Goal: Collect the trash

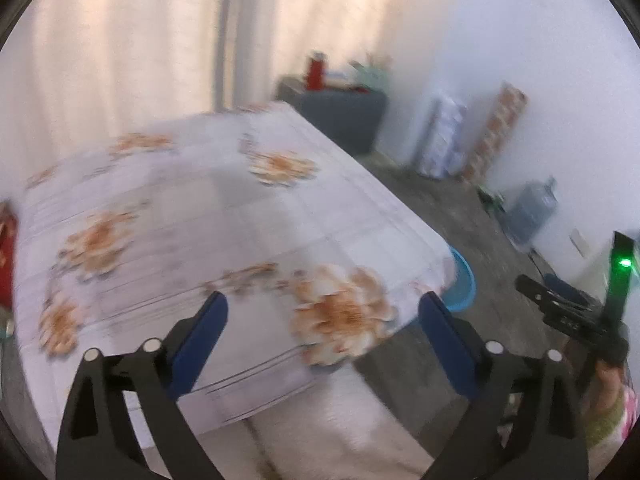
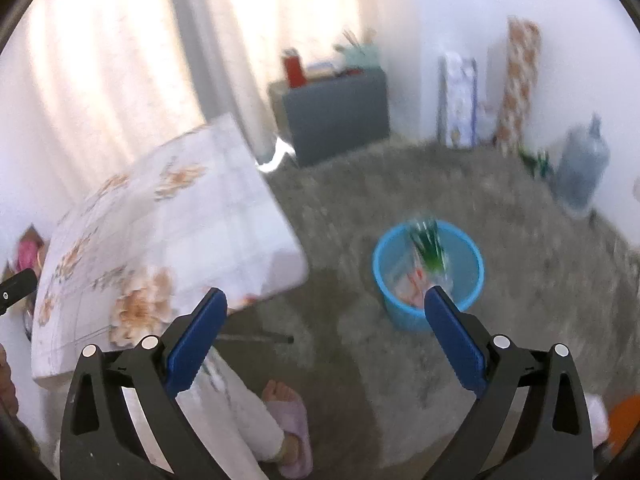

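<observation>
A blue plastic bin (image 2: 428,276) stands on the grey floor right of the table and holds wrappers (image 2: 424,256), green, clear and orange. A sliver of the bin (image 1: 464,284) shows past the table corner in the left wrist view. My right gripper (image 2: 324,304) is open and empty, high above the floor between the table corner and the bin. My left gripper (image 1: 324,308) is open and empty above the near edge of the table (image 1: 192,208), which has a white cloth with orange flowers. The right gripper's body (image 1: 576,312) shows at the right edge. Both views are blurred.
A dark grey cabinet (image 2: 340,116) with a red flask (image 2: 294,70) stands by the curtains. Rolled items (image 2: 520,80) and a large water jug (image 2: 584,168) stand along the wall. The person's leg and slippered foot (image 2: 288,420) are under my right gripper. A red object (image 1: 6,256) sits at the table's left edge.
</observation>
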